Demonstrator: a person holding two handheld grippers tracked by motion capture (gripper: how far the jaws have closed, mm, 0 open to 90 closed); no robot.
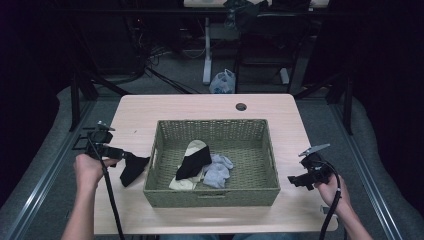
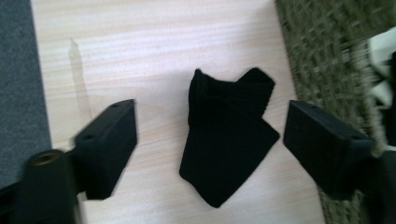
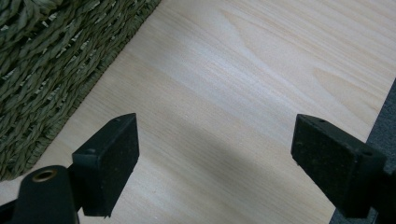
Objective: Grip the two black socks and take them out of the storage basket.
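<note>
1. Your left gripper (image 1: 131, 156) sits over the left side of the light wooden table (image 1: 200, 105), jaws spread wide with nothing between them but air.
2. Look through the left gripper view: the folded black sock (image 2: 226, 133) lies flat on the wood between those open jaws, touching neither one.
3. From the high view, that black sock (image 1: 133, 170) rests just beside the left wall of the olive-green woven rectangular basket (image 1: 210, 195), outside it.
4. Inside the basket you've got a second black sock (image 1: 195, 162) draped across a cream sock (image 1: 192, 150), with a crumpled grey sock (image 1: 218, 170) touching them on the right.
5. Your right gripper (image 1: 295, 181) hovers by the basket's right side, jaws parted and empty; its own view shows bare wood and the basket's woven wall (image 3: 51, 60).
</note>
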